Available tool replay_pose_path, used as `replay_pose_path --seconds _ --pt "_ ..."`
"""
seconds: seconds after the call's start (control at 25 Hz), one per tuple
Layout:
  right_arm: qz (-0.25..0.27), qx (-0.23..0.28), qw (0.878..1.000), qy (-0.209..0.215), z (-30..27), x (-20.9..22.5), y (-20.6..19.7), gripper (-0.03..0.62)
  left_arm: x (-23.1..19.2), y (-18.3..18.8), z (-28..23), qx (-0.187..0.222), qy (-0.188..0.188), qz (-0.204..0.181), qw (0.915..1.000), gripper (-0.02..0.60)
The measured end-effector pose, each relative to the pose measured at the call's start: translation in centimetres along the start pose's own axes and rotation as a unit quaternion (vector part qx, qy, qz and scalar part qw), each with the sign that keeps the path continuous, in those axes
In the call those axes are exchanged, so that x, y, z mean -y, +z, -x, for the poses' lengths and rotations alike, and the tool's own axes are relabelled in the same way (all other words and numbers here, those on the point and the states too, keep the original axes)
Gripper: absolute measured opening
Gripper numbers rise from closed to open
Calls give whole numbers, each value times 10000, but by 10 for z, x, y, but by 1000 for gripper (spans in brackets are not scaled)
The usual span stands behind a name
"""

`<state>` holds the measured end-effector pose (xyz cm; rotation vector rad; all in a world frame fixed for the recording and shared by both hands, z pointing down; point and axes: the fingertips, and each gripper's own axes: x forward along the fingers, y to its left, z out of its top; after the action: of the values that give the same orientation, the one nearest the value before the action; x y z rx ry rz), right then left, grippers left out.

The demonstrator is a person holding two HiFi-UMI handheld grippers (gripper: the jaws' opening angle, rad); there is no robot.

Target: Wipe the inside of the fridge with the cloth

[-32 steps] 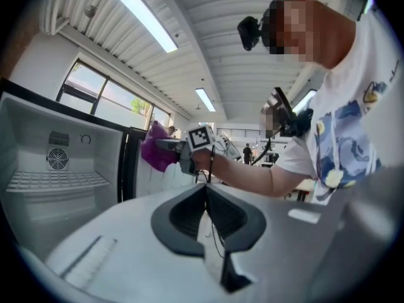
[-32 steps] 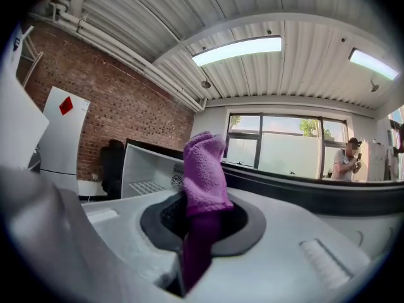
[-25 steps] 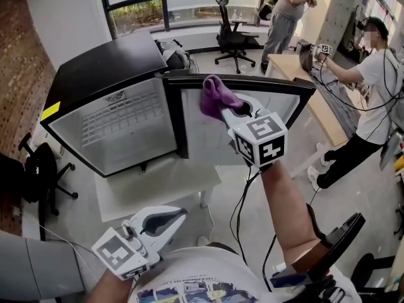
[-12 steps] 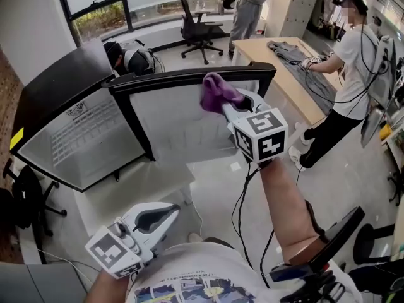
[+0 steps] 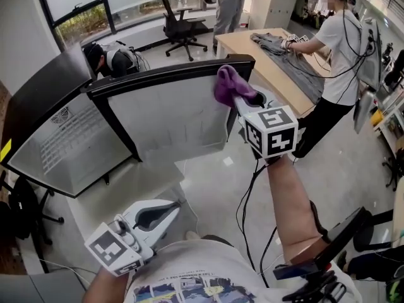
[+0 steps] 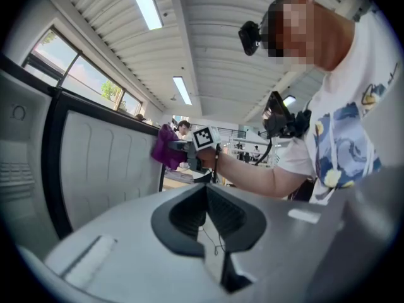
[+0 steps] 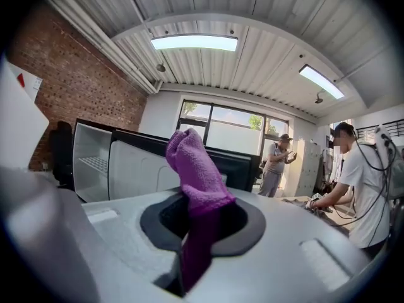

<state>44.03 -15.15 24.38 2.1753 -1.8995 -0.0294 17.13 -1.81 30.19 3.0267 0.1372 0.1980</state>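
the right gripper (image 5: 245, 101) has its fingers clamped on the purple cloth (image 5: 228, 84), near the fridge door's (image 5: 170, 115) top edge; the left gripper (image 5: 175, 208) has its fingers together, holding nothing

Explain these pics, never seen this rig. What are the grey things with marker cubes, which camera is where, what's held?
No robot here: a person holds a hand-held two-finger gripper in each hand. The cubes with square markers are part of the grippers. The wide picture comes from a camera on the person's head, looking down. The other two come from a camera riding on each gripper, looking along its fingers. The right gripper is shut on a purple cloth, held up next to the top edge of the open fridge door; whether the cloth touches it I cannot tell. The small black fridge stands open to the left, with a wire shelf inside. The left gripper is low by the person's waist, fingers together, holding nothing.
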Motion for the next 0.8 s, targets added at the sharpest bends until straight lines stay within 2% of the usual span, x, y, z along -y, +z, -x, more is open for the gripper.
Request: replay_pose_path --seconds 0.24,0.4,0.48,0.6,0.8 --pt "-87 -117 9995 -290 12 23 -8 54 3 -2 2 -3 8 71 10000 6" --pt "-116 -94 9997 -190 20 17 -2 54 3 -3 8 16 62 126 9999 6" --pt "-116 -24 9999 35 24 2 3 54 4 -4 9 30 99 131 9999 6" --pt "-24 40 9981 611 20 -43 11 54 6 -6 20 29 237 127 9996 6" --pt "-28 -86 9851 1717 -3 -138 12 54 4 -10 54 18 592 188 9981 6"
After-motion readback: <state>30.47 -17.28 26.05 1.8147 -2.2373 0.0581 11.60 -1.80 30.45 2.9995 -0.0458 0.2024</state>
